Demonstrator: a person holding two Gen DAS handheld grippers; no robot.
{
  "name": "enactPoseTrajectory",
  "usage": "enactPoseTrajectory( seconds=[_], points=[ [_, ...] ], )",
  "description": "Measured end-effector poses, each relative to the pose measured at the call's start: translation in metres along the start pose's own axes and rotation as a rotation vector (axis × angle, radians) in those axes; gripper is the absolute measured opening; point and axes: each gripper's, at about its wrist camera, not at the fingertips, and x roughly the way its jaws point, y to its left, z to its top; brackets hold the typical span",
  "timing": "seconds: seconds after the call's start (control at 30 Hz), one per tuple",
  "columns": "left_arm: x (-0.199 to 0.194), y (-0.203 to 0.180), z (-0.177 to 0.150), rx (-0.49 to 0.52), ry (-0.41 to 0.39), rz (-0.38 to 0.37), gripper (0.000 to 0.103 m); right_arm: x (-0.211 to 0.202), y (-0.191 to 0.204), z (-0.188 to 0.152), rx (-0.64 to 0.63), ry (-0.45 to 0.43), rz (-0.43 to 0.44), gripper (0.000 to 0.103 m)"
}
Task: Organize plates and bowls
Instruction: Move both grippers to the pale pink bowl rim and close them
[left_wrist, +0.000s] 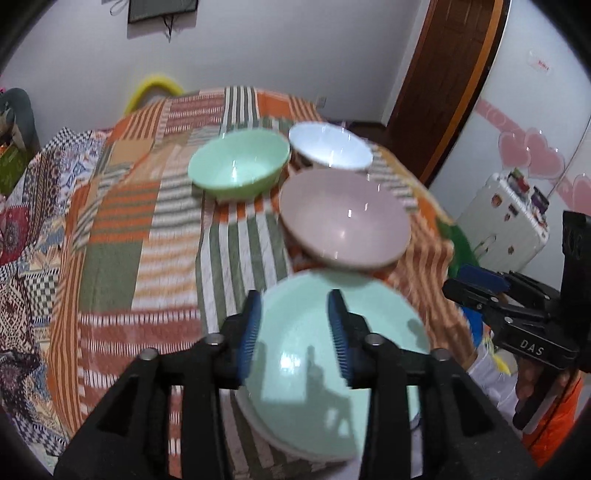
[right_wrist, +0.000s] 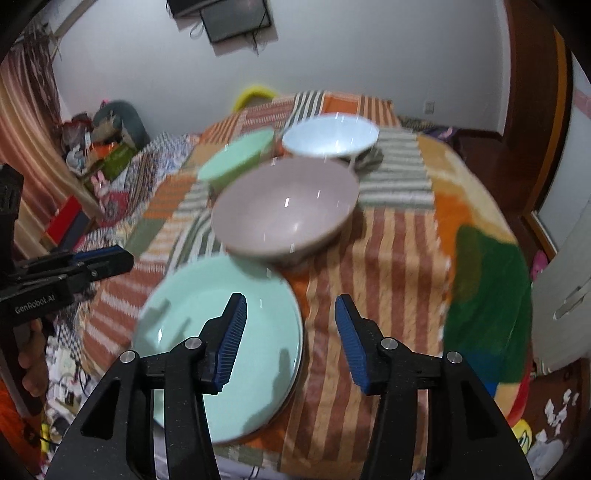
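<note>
Mint-green plate (left_wrist: 332, 354) lies glossy on the striped cloth (left_wrist: 147, 229), both claws parted above it, empty

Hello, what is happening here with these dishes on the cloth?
A person holds a gripper in each hand above a striped cloth. Both the left gripper and the right gripper are open and hold nothing. Below them lies a green plate. Behind it stand a pink bowl, a green bowl and a white bowl.
</note>
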Motion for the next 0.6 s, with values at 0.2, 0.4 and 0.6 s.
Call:
enactPoseTrajectory(
  seconds=[0.2,0.4,0.6],
  points=[
    [0.013,0.0,0.03,-0.015,-0.038,-0.008,0.051,0.0,-0.013,0.024,0.043,-0.066,-0.01,0.047],
    [0.048,0.006,0.052,-0.049,-0.009,-0.015,0.052,0.015,-0.025,0.045,0.076,-0.084,-0.023,0.047],
    [0.088,0.013,0.063,-0.06,0.031,-0.011,0.052,0.039,-0.033,0.056,0.094,-0.058,-0.03,0.047]
  ],
)
